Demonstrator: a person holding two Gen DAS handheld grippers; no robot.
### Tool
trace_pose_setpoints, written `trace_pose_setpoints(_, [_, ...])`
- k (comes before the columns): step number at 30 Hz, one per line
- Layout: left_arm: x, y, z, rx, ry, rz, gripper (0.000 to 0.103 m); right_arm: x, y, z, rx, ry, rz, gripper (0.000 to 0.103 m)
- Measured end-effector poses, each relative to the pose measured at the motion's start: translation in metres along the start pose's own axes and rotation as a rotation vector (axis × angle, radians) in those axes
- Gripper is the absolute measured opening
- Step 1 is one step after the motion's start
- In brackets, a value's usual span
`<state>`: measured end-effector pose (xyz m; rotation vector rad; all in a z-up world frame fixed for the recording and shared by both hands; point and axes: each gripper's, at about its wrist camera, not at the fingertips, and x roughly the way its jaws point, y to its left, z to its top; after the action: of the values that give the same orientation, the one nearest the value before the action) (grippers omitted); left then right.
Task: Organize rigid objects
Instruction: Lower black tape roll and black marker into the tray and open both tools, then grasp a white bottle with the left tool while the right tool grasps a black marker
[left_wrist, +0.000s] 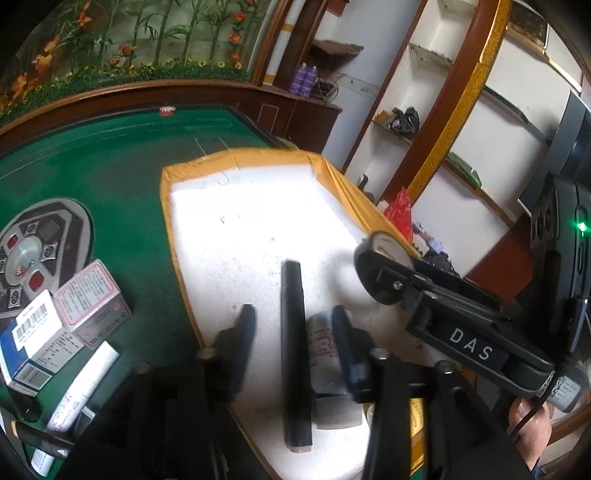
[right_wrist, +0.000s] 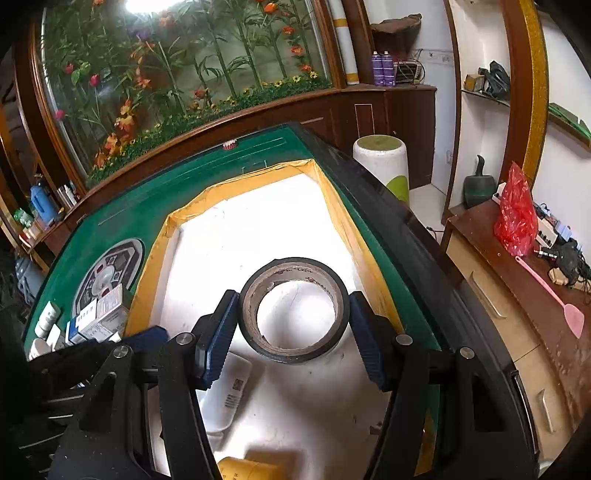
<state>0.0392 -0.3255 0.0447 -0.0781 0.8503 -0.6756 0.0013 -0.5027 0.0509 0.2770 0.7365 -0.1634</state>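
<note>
A white foam tray (left_wrist: 173, 236) with a yellow taped rim lies on the green table. A long dark stick (left_wrist: 293, 354) rests on its floor, lying between the fingers of my left gripper (left_wrist: 293, 328). The pads stand apart from the stick, so this gripper is open. A small labelled bottle (left_wrist: 323, 343) lies against the right finger. My right gripper (right_wrist: 293, 332) is shut on a black tape roll (right_wrist: 293, 310), a pad pressing each side, held above the tray (right_wrist: 332, 206). The left wrist view shows that roll (left_wrist: 384, 266) at the tray's right edge.
Small boxes (left_wrist: 88, 299) and a white tube (left_wrist: 85, 387) lie on the green felt left of the tray, beside the table's round control panel (left_wrist: 33, 254). Inside the tray are a white tube (right_wrist: 232, 395) and a yellow cylinder (right_wrist: 247, 469). A white stool (right_wrist: 380, 166) and a cabinet (right_wrist: 491, 295) stand to the right.
</note>
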Motion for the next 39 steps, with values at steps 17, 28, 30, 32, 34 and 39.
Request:
trace_pose_setpoints(17, [-0.052, 0.004, -0.009, 0.04, -0.068, -0.002, 0.059, -0.019, 0.016, -0.004, -0.002, 0.043, -0.084, 0.067])
trace_pose_setpoints(28, [-0.129, 0.068, -0.027, -0.023, -0.114, 0.008, 0.059, -0.071, 0.079, -0.036, -0.045, -0.077, 0.259, 0.067])
trace_pose_setpoints(30, [-0.147, 0.091, -0.034, -0.051, -0.11, 0.028, 0.059, -0.071, 0.108, -0.054, -0.095, -0.048, 0.344, 0.067])
trace_pose_setpoints(32, [-0.168, 0.117, -0.043, -0.063, -0.116, 0.079, 0.059, -0.067, 0.131, -0.069, -0.14, -0.015, 0.389, 0.067])
trace_pose_setpoints(34, [-0.187, 0.14, -0.049, -0.07, -0.124, 0.153, 0.059, -0.062, 0.154, -0.087, -0.192, 0.012, 0.419, 0.067])
trace_pose_setpoints(39, [-0.222, 0.209, -0.048, -0.098, -0.1, 0.399, 0.059, -0.047, 0.165, -0.107, -0.192, 0.109, 0.548, 0.067])
